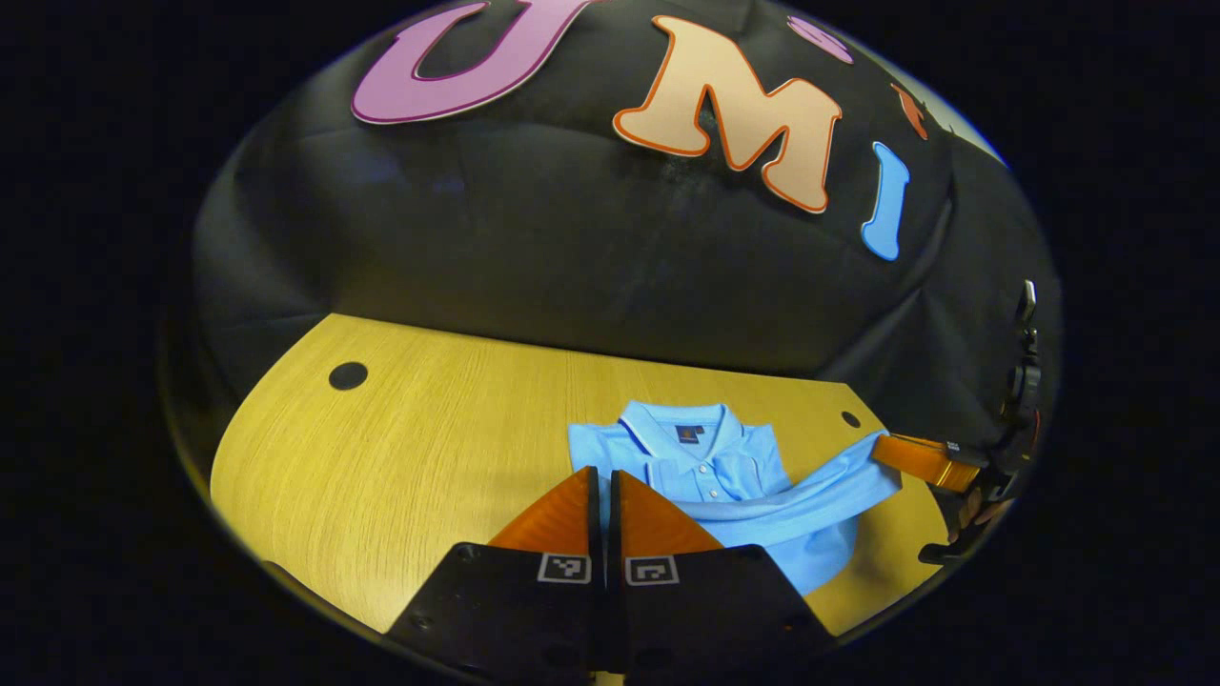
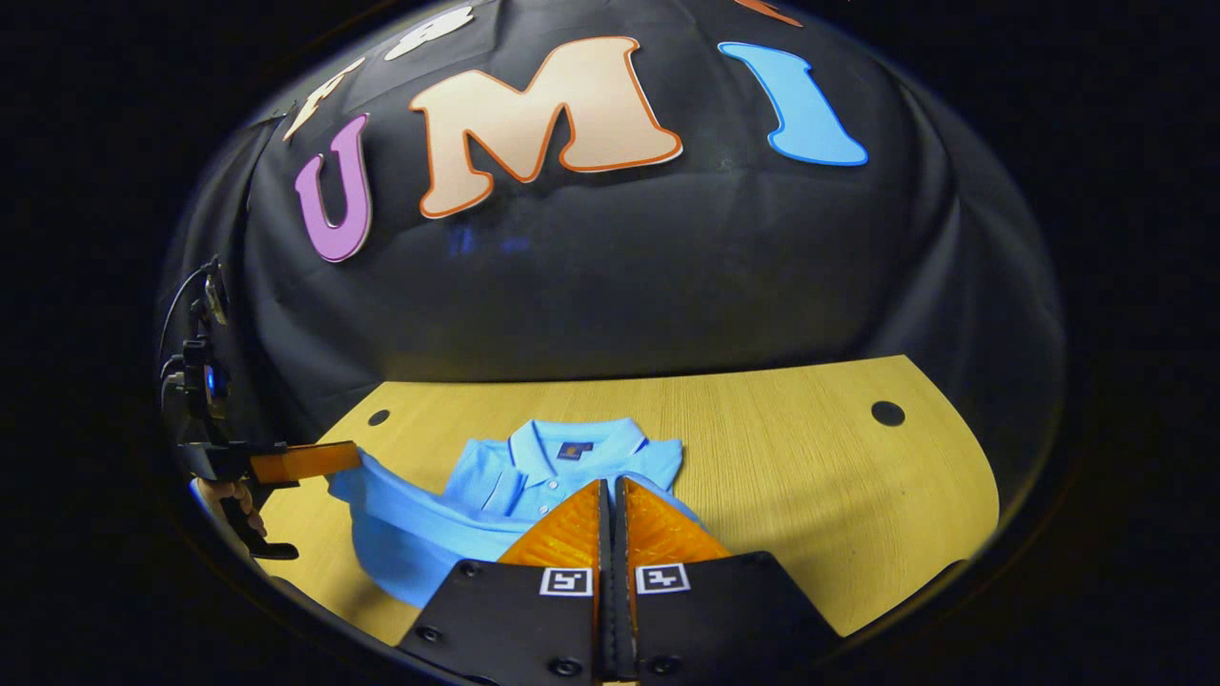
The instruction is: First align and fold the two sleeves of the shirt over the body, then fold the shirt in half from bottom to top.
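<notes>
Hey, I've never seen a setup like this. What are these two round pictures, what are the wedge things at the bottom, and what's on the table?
There is no robot here: a person holds a two-finger tool in each hand. Each tool carries a fisheye camera looking along its own tongs, hence the round pictures. The wedges are those tongs: the left tongs in the left gripper view, the right tongs in the right gripper view. Each view also catches the other tool off to one side. On the wooden table lies a light blue polo shirt. Both tongs are closed and appear to pinch the shirt, stretching fabric between them.
</notes>
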### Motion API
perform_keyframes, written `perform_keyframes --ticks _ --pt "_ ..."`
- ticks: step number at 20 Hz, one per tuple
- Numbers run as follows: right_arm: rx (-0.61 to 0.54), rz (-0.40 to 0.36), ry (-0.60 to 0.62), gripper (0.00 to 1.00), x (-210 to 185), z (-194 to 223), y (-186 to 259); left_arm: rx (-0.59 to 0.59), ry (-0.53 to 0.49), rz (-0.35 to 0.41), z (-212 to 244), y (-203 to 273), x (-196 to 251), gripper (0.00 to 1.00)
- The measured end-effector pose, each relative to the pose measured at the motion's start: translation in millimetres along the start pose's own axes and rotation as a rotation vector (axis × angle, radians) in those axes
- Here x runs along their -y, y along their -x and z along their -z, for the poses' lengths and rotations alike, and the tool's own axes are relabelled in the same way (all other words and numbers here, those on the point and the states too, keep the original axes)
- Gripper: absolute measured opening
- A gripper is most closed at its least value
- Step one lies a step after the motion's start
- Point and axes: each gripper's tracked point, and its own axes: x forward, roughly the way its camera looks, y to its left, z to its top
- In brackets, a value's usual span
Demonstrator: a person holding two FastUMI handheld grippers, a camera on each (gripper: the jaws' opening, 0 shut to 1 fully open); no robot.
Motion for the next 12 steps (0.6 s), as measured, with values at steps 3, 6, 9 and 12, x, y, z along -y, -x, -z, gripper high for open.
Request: perform_keyframes --ticks 3,6,9,12 --pt "-0.002 0.056 -0.021 0.02 9 3 -43 -0.004 -0.029 0.004 -1 -39 -7 0.0" --pt "-0.032 0.116 -0.016 0.02 21 19 -76 -0.027 -0.069 0.004 13 -78 -12 0.0" --pt "-0.069 0.154 0.006 0.06 31 40 -85 -0.081 -0.092 0.003 35 -95 -15 0.0" --pt "0.015 0.116 0.024 0.57 17 24 -65 -0.063 -0.091 0.014 29 -82 -5 0.41"
